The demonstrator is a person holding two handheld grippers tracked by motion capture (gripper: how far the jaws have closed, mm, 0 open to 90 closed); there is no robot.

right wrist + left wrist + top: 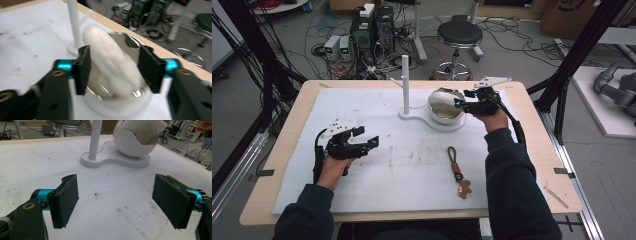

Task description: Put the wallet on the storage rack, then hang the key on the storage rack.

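A white egg-shaped bowl (437, 106) sits on a flat white base (412, 116) next to an upright white post (405, 82) at the back of the mat. My right gripper (460, 102) is at the bowl's right side. In the right gripper view it (113, 67) stands open, its jaws either side of a soft white wad (110, 60) that is blurred and sticks up out of the shiny bowl (135, 93). My left gripper (368, 139) hovers open over the mat's left half, nothing between its pads (66, 200). Ahead of it are the bowl (132, 145) and wad (145, 128).
A keychain with a dark braided strap (455, 161) and a small brown figure charm (465, 188) lies on the white mat (362, 105) in front of the bowl. Beyond the wooden table edge (292, 115) stand a stool (459, 35) and computer boxes (372, 30) amid cables.
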